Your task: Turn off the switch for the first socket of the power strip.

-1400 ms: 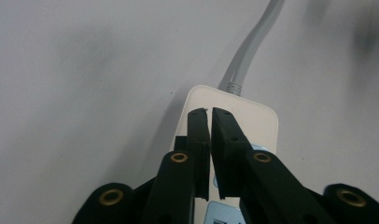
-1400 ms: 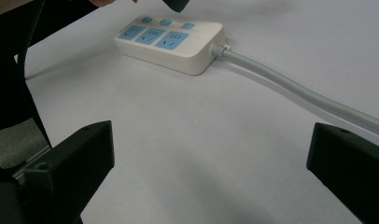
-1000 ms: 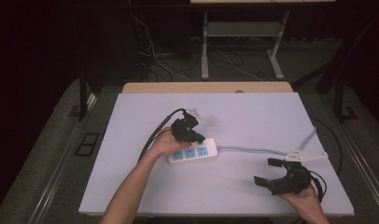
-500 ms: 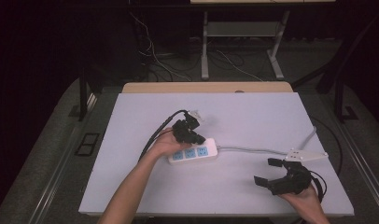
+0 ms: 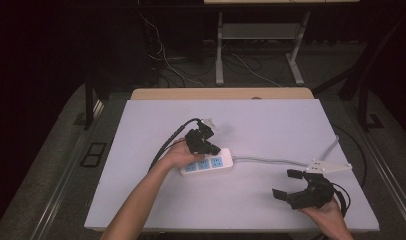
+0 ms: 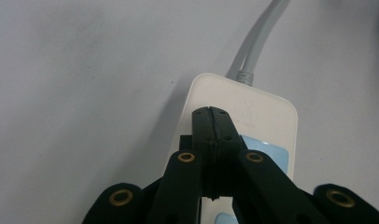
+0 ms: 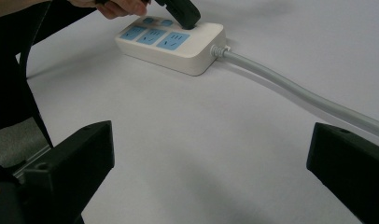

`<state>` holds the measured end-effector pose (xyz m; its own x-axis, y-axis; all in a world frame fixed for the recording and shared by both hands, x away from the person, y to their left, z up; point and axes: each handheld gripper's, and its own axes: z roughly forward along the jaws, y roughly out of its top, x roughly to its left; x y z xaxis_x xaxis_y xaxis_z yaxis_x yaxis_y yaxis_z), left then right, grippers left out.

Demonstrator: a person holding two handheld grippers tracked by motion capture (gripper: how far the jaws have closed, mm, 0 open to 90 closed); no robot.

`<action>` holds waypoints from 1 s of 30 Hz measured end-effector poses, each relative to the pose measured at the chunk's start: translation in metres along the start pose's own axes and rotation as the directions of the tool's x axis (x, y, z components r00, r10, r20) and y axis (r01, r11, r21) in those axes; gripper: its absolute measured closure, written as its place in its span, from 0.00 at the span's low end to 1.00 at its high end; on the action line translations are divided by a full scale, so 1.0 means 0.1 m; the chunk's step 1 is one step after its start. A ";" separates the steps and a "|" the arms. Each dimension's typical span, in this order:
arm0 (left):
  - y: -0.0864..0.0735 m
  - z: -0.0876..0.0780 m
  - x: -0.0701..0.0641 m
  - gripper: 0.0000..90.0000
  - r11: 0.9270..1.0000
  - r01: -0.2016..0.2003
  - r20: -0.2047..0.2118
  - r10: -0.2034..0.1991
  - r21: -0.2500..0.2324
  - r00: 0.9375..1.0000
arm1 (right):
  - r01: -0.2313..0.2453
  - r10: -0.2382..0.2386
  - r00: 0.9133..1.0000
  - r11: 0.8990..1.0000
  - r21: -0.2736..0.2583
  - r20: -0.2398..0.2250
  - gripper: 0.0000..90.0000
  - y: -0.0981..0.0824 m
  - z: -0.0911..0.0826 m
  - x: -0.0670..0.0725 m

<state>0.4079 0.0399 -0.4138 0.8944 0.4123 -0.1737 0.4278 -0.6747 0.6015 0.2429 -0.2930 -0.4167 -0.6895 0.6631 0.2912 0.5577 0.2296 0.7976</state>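
Centrally on the white table (image 5: 251, 125) lies a white power strip (image 5: 207, 164), flat, its long side running roughly left to right and slightly angled; its upper face carries blue socket panels (image 7: 152, 35), three of them clear in the right gripper view; a grey cable (image 5: 271, 160) leaves its right end through a ribbed collar and runs across the table toward the right edge.

The left gripper (image 5: 211, 148) is over the strip's right end, near the cable collar; in the left gripper view its two black jaws are pressed together tip to tip with nothing visible between them, the closed tips (image 6: 210, 120) lying over the strip's white top face just beyond the nearest blue panel; whether the tips actually touch the casing cannot be told. The person's left hand (image 5: 178, 156) holds this gripper at the strip's left end, the forearm entering from the bottom edge; a black cable loops away from the gripper to the left.

The right gripper (image 5: 288, 184) sits well apart from the strip, near the table's front right corner, held by the right hand (image 5: 325, 210); its jaws are spread wide and hold nothing, with bare table surface between them in the right gripper view; a grey three-cornered plate (image 5: 327, 166) rides above it.

Beyond the table's far side, a tan board edge (image 5: 221, 93) and floor cables (image 5: 241, 65) are visible.
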 end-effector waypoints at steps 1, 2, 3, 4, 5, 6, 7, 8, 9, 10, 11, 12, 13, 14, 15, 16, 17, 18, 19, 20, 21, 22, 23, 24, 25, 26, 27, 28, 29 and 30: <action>0.00 0.00 0.00 1.00 1.000 0.000 0.001 0.000 0.000 1.000 | 0.001 -0.001 1.000 1.000 0.000 0.000 0.01 0.00 0.00 0.00; 0.00 0.00 0.01 1.00 1.000 0.011 0.006 -0.011 -0.002 1.000 | 0.002 -0.002 1.000 1.000 0.001 0.000 0.01 0.00 0.00 0.01; 0.00 0.00 0.00 1.00 1.000 0.010 0.003 -0.010 -0.001 1.000 | 0.003 -0.003 1.000 1.000 0.001 -0.001 0.01 0.00 0.00 0.01; 0.01 0.00 0.00 1.00 1.000 0.007 -0.001 -0.007 0.003 1.000 | 0.003 -0.003 1.000 1.000 0.001 0.000 0.01 0.00 0.00 0.01; 0.02 0.00 -0.01 1.00 1.000 0.006 -0.005 -0.006 0.008 1.000 | 0.003 -0.003 1.000 1.000 0.001 0.000 0.01 0.00 0.00 0.01; 0.03 0.00 -0.02 1.00 1.000 0.004 -0.010 -0.003 0.017 1.000 | 0.001 -0.001 1.000 1.000 0.000 0.000 0.01 0.00 0.00 0.01; 0.04 0.00 -0.02 1.00 1.000 -0.006 -0.015 0.006 0.023 1.000 | 0.001 -0.001 1.000 1.000 0.000 0.000 0.01 0.00 0.00 0.00; 0.04 0.00 -0.03 1.00 1.000 -0.006 -0.018 0.007 0.027 1.000 | 0.000 0.000 1.000 1.000 0.000 0.001 0.01 0.00 0.00 0.00; 0.05 0.00 -0.03 1.00 1.000 -0.003 -0.020 0.004 0.029 1.000 | 0.000 0.000 1.000 1.000 -0.001 0.001 0.01 0.00 0.00 0.00; 0.05 0.00 -0.04 1.00 0.999 -0.007 -0.025 0.008 0.032 1.000 | 0.000 0.000 1.000 1.000 -0.001 0.001 0.01 0.00 0.00 0.00; 0.05 0.00 -0.04 1.00 0.999 -0.008 -0.028 0.009 0.032 1.000 | -0.001 0.001 1.000 1.000 -0.001 0.001 0.01 0.00 0.00 0.00; 0.05 0.00 -0.05 0.99 0.999 -0.009 -0.031 0.010 0.033 0.999 | -0.002 0.002 1.000 1.000 -0.001 0.001 0.01 0.00 0.00 0.00; 0.06 0.00 -0.05 0.99 0.999 -0.011 -0.034 0.012 0.036 0.999 | -0.002 0.002 1.000 1.000 -0.001 0.001 0.01 0.00 0.00 0.00; 0.06 0.00 -0.05 0.99 0.999 -0.010 -0.035 0.011 0.037 0.999 | -0.001 0.001 1.000 1.000 0.000 0.002 0.01 0.00 0.00 0.00; 0.06 0.00 -0.05 0.99 0.999 -0.005 -0.032 0.006 0.035 0.999 | -0.002 0.002 1.000 1.000 0.001 0.002 0.01 0.00 0.00 0.00; 0.06 0.00 -0.04 0.99 0.999 -0.005 -0.030 0.006 0.034 1.000 | -0.003 0.003 1.000 1.000 0.001 0.002 0.01 0.00 0.00 0.00; 0.05 0.00 -0.04 0.99 0.999 -0.003 -0.027 0.004 0.033 1.000 | -0.003 0.003 1.000 1.000 -0.001 0.002 0.01 0.00 0.00 0.00; 0.05 0.00 -0.04 0.99 0.999 -0.006 -0.024 0.007 0.033 1.000 | -0.002 0.002 1.000 1.000 -0.002 0.002 0.01 0.00 0.00 0.00; 0.05 0.00 -0.04 0.99 1.000 -0.004 -0.020 0.005 0.026 1.000 | -0.002 0.002 1.000 1.000 -0.002 0.002 0.01 0.00 0.00 -0.01; 0.07 -0.03 -0.03 0.99 1.000 -0.006 -0.009 0.006 0.010 1.000 | -0.003 0.003 1.000 1.000 -0.002 0.002 0.01 0.00 0.00 -0.01; 0.07 -0.04 -0.04 0.99 1.000 -0.020 -0.020 0.020 0.013 1.000 | -0.005 0.005 1.000 1.000 -0.002 0.001 0.01 0.00 0.00 -0.01; 0.08 -0.05 -0.04 0.99 1.000 -0.023 -0.023 0.023 0.012 0.999 | -0.006 0.006 1.000 1.000 -0.002 0.001 0.01 0.00 0.00 -0.01; 0.08 -0.07 -0.04 1.00 1.000 -0.022 -0.023 0.022 0.003 0.999 | -0.008 0.008 1.000 1.000 -0.002 0.001 0.01 0.00 0.00 -0.01; 0.08 -0.09 -0.03 0.99 1.000 -0.019 -0.023 0.019 -0.007 1.000 | -0.008 0.008 1.000 1.000 -0.003 0.001 0.01 0.00 0.00 -0.01; 0.08 -0.12 -0.02 0.99 1.000 -0.010 -0.022 0.009 -0.023 1.000 | -0.010 0.010 1.000 1.000 -0.003 0.001 0.01 0.00 0.00 -0.01; 0.07 -0.15 -0.01 0.99 0.999 -0.003 -0.024 0.002 -0.037 1.000 | -0.009 0.009 1.000 1.000 -0.004 0.001 0.01 0.00 0.00 -0.01; 0.07 -0.17 0.00 0.99 0.999 -0.001 -0.025 0.000 -0.039 1.000 | -0.009 0.009 1.000 1.000 -0.004 0.002 0.01 0.00 0.00 -0.02; 0.06 -0.20 0.02 0.99 0.999 0.001 -0.027 -0.002 -0.046 1.000 | -0.009 0.009 1.000 1.000 -0.006 0.002 0.01 0.00 0.00 -0.02; 0.06 -0.23 0.03 0.99 0.999 0.004 -0.031 -0.005 -0.048 0.999 | -0.010 0.010 1.000 1.000 -0.007 0.001 0.01 0.00 0.00 -0.02; 0.05 -0.25 0.03 0.99 0.999 0.005 -0.035 -0.007 -0.052 0.999 | -0.009 0.009 1.000 1.000 -0.007 0.002 0.01 0.00 0.00 -0.02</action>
<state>0.4094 0.0528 -0.3918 0.8861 0.4385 -0.1502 0.4252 -0.6400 0.6400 0.2443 -0.2944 -0.4168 -0.6837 0.6663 0.2976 0.5607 0.2188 0.7986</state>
